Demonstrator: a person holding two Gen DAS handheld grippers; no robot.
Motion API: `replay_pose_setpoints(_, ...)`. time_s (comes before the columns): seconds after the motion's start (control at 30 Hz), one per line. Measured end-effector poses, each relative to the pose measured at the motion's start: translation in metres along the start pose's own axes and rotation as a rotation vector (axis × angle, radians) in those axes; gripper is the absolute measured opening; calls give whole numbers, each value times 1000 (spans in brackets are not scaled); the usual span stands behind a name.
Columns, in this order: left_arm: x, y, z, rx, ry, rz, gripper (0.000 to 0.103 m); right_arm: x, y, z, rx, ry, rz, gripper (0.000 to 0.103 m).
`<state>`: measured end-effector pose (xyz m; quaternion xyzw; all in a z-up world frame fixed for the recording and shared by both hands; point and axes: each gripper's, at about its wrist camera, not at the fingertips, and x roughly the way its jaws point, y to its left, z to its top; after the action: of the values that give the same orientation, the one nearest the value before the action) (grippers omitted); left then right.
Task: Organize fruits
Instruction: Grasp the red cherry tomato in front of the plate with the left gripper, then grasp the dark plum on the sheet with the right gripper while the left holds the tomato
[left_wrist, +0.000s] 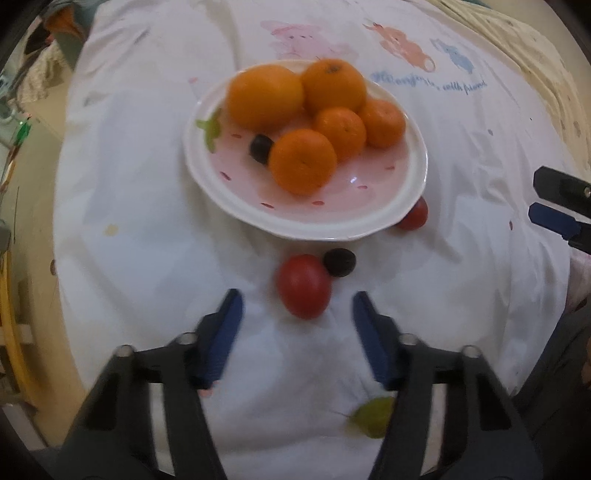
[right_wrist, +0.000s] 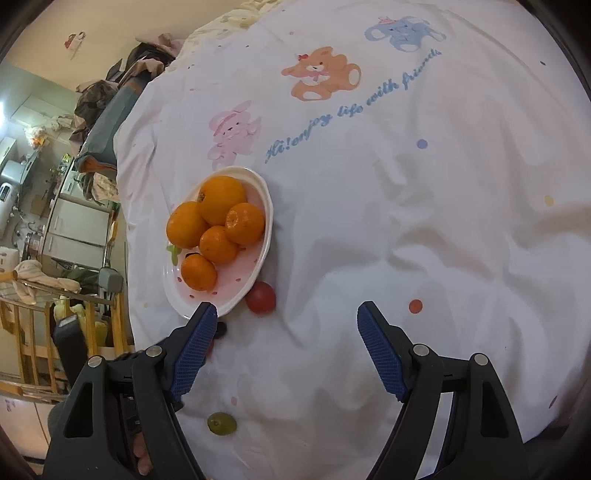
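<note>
While your left gripper (left_wrist: 297, 314) hangs over the red tomato (left_wrist: 303, 286), its jaws stand partly open with the tomato just ahead of the tips and nothing held. Lower until the blue pads flank the tomato's widest part, then squeeze gently; it looks soft and round, so it may roll. Mind the dark grape (left_wrist: 340, 262) touching it, and carry the tomato to the plate (left_wrist: 306, 225) beside the oranges (left_wrist: 301, 160). Your right gripper (right_wrist: 286, 328) is wide open and empty. A second tomato (right_wrist: 260, 297) sits against the plate's rim; the green grape (right_wrist: 221, 423), probably loose, waits nearer you.
</note>
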<state>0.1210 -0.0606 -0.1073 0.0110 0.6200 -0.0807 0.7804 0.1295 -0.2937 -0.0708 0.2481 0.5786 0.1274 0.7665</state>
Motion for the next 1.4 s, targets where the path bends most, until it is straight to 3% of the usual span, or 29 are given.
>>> replay_pose_setpoints(0.2, 7, 0, 3, 25, 1, 3, 37, 3, 4, 0, -10, 8, -1, 82)
replay_pose_setpoints(0.27, 9, -2, 4, 37, 2, -4, 28, 4, 7, -1, -21, 12, -9, 82)
replay_pose_setpoints(0.47, 3, -3, 4, 41, -8, -27, 26, 8, 11, -1, -39, 21, -17, 82)
replay_pose_setpoints(0.67, -28, 9, -3, -14, -19, -21, 26, 12, 18, -5, -64, 33, -25, 82)
replay_pose_setpoints(0.97, -74, 49, -19, -171, -96, 6, 26, 38, 46, -21, -177, 106, -14, 81)
replay_pose_setpoints(1.2, -81, 78, -19, -314, -143, -6, 26, 66, 70, -27, -268, 161, -4, 71)
replay_pose_setpoints(1.33, -80, 80, -17, -337, -141, -18, 26, 82, 79, -29, -300, 189, -6, 66)
replay_pose_setpoints(1.4, -80, 78, -16, -335, -143, -22, 26, 93, 82, -30, -305, 213, -1, 56)
